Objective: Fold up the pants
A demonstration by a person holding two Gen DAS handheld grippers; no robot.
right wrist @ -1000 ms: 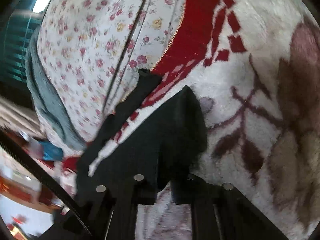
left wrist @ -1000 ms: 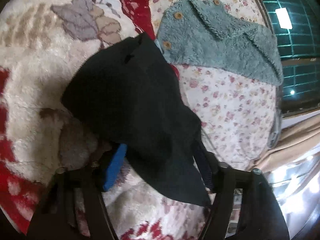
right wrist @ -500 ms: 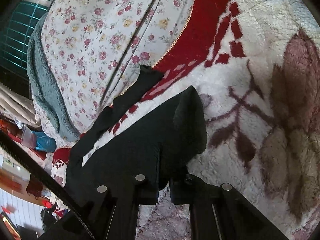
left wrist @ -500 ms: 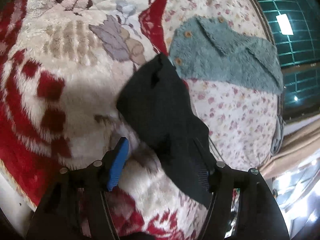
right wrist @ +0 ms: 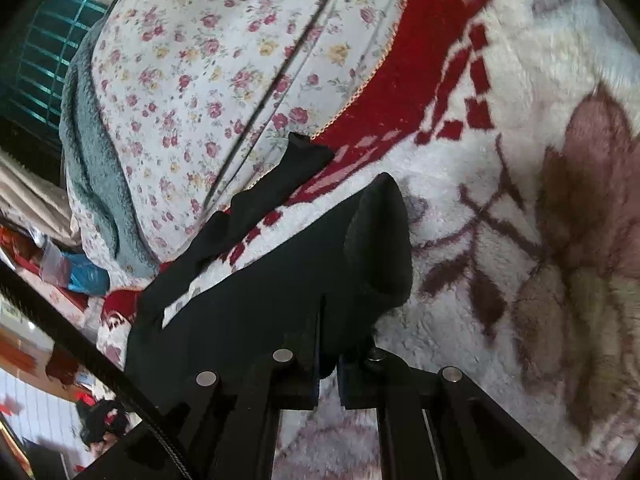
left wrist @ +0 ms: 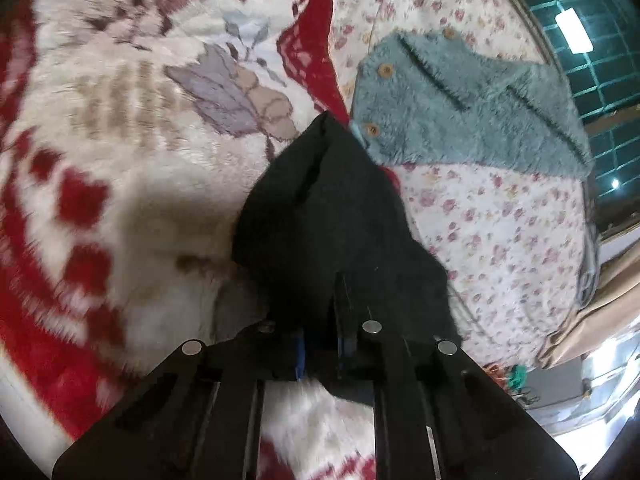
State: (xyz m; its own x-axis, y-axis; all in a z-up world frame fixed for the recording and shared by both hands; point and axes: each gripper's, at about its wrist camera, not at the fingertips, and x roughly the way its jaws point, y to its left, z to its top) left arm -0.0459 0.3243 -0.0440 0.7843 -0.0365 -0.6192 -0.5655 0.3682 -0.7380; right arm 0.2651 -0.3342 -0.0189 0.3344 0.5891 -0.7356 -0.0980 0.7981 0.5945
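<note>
Black pants (left wrist: 332,220) lie bunched on a plush white blanket (left wrist: 132,184) patterned with red bands and muted leaves, with one end of the fabric gathered up into each gripper. In the left wrist view, the left gripper (left wrist: 322,344) has its jaws drawn close together on a thick wad of the dark cloth, which rises away from the fingers into a pointed peak; blue pad edges show between the black fingers. This view alone shows a fluffy teal garment (left wrist: 472,108) with round wooden buttons, spread flat on a floral sheet (left wrist: 500,232), its lower corner just beside the peak of the pants. It also shows a teal tiled wall (left wrist: 580,12) with a bright lamp at the far right. In the right wrist view, the right gripper (right wrist: 328,376) likewise has its jaws nearly together, pinching a fold of the pants (right wrist: 288,284). Only here can a thin strip of the black fabric be seen trailing away across the blanket (right wrist: 500,168) to the edge of the floral sheet (right wrist: 208,80), with white blanket showing between the strip and the main bulk. The teal garment (right wrist: 92,176) appears here only as a narrow edge at the left, beyond the sheet. Blurred clutter sits at the lower left.
</note>
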